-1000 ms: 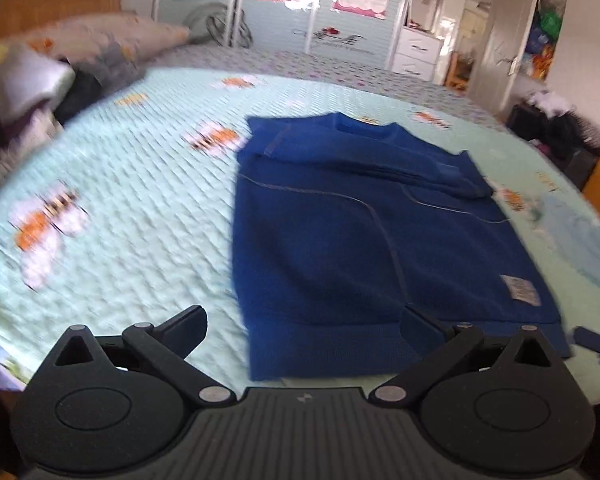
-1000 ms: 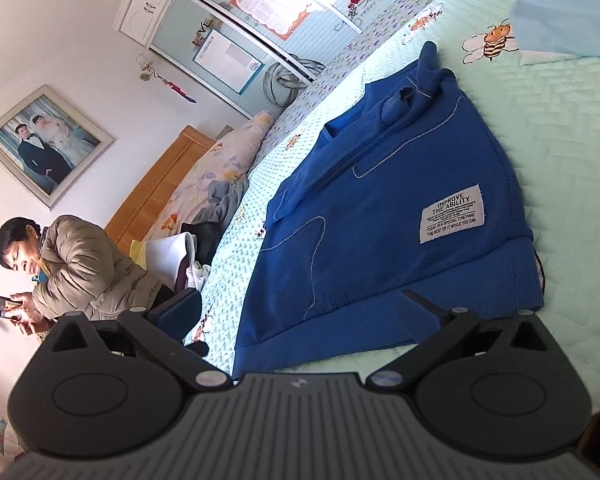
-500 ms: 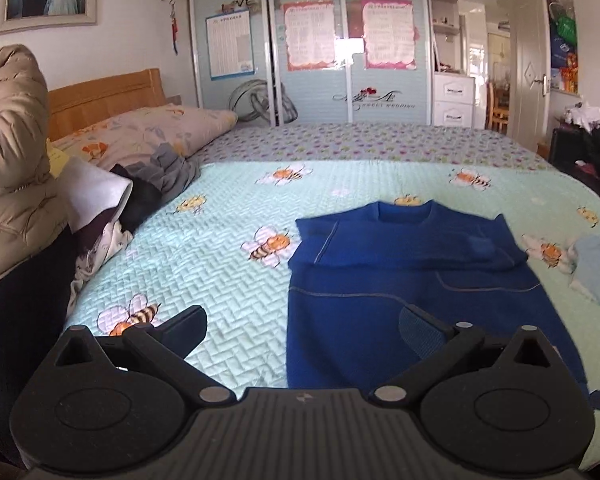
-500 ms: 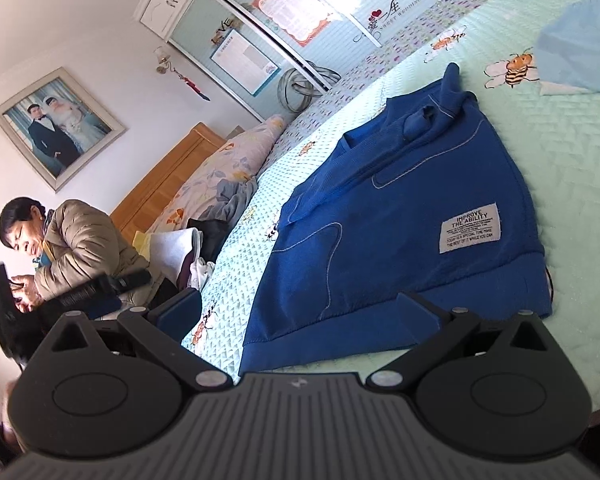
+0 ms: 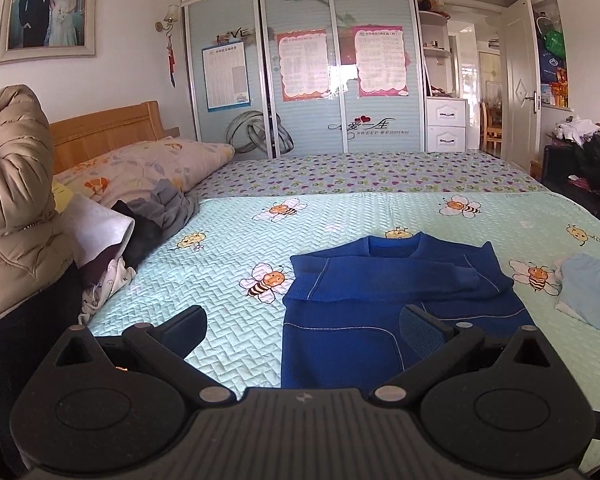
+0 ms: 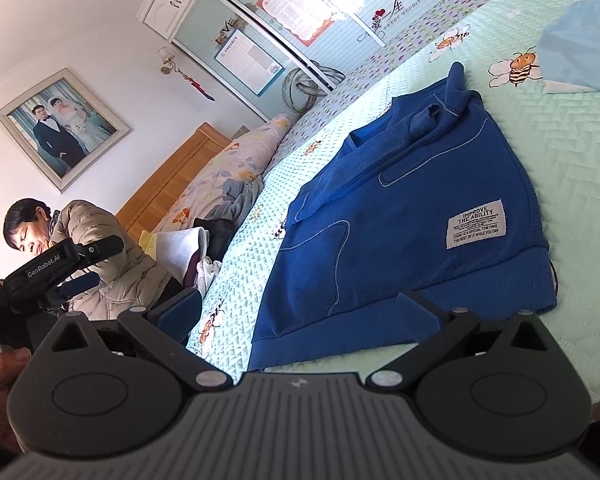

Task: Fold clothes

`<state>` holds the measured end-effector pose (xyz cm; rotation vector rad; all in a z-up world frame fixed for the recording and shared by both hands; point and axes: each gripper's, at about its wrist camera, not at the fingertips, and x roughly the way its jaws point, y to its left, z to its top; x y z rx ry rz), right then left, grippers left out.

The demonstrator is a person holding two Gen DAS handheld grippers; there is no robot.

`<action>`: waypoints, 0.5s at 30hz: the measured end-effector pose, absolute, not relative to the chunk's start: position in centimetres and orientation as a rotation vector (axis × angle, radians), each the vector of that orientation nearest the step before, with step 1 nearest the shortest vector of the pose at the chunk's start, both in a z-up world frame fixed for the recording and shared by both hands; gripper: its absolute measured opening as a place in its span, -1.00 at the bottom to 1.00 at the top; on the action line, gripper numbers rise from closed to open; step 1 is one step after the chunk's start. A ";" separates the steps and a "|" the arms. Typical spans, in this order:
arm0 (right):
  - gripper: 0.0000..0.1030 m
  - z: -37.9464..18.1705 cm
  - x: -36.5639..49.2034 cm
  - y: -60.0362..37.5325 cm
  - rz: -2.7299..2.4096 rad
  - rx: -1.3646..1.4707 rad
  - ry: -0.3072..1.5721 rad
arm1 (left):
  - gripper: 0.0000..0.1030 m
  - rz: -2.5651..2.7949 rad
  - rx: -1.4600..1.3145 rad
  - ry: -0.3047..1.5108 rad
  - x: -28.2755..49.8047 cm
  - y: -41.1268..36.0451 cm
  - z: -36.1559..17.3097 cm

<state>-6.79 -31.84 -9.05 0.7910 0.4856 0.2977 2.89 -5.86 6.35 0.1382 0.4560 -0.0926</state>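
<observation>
- The left gripper (image 5: pixel 303 326) is gaping wide, holding nothing.
- The right gripper (image 6: pixel 298 314) is gaping wide too, empty.
- Its body is hiding the blue sweater's (image 6: pixel 400 216) near hem.

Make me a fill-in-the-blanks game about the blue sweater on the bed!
1. The blue sweater lies on a bedspread printed with ____.
2. Both sleeves are folded across the sweater's ____.
3. The left gripper and right gripper are both ____.
4. The white patch begins with the word ____.

Missing words: bees; chest; open; IMPROVE
</observation>
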 end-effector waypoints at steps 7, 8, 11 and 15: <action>1.00 -9.0 -7.1 -31.9 0.308 0.803 0.472 | 0.99 -0.096 0.154 0.447 2.4 -6.3 6.5; 1.00 -9.0 -7.2 -32.0 0.308 0.807 0.470 | 0.99 -0.098 0.158 0.448 2.4 -6.4 6.5; 1.00 -9.1 -7.3 -32.4 0.304 0.819 0.461 | 0.99 -0.107 0.171 0.456 2.7 -6.7 6.1; 1.00 -9.4 -7.1 -33.0 0.284 0.838 0.459 | 0.99 -0.110 0.176 0.480 4.2 -6.7 4.4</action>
